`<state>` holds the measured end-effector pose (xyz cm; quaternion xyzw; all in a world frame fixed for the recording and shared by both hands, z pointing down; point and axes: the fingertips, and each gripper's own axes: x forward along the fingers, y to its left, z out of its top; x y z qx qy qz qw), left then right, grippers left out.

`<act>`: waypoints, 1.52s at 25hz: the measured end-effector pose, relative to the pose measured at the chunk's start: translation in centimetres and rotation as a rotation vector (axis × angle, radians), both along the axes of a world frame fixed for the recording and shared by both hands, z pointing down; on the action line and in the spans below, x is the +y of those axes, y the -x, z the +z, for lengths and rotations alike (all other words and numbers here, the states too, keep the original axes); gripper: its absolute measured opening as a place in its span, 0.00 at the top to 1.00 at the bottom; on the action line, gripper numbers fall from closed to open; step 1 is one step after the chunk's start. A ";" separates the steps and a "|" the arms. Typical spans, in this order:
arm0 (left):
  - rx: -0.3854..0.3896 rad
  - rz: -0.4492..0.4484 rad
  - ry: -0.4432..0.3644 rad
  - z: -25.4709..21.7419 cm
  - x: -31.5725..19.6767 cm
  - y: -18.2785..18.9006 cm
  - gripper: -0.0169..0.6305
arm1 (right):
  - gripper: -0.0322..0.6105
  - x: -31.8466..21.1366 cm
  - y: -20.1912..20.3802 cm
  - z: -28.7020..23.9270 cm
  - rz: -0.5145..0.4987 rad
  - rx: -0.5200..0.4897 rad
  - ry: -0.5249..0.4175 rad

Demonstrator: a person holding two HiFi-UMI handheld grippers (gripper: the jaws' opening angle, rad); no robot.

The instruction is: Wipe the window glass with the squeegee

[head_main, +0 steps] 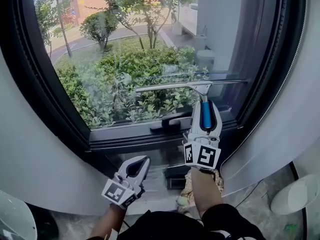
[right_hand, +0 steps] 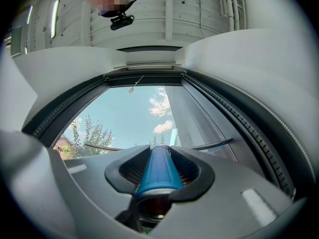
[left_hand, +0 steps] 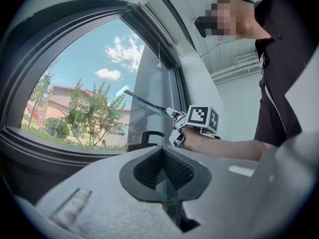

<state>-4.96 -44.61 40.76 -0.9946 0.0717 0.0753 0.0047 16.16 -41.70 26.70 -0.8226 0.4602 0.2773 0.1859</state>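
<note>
Window glass (head_main: 150, 14), shrubs (head_main: 100, 91) beyond. Right gripper (head_main: 205, 118) clamps squeegee (head_main: 170, 86) handle; blade horizontal ahead, near glass's bottom edge. Left gripper (head_main: 135, 166) closed, empty, hangs lower.

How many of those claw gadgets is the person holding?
2. The left hand-held gripper hangs low on the left, shut and empty. The right hand-held gripper is raised toward the window glass, clamped on the squeegee by its blue handle. No others show.
</note>
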 end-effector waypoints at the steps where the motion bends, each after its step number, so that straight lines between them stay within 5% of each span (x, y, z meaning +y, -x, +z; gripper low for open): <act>1: 0.000 0.001 0.002 0.0 0.0 0.0 0.97 | 0.74 0.0 0.0 0.2 0.000 -0.001 0.003; 38: -0.032 0.036 0.028 1.5 0.9 -0.4 0.97 | 0.74 0.1 0.1 5.7 0.003 -0.063 0.103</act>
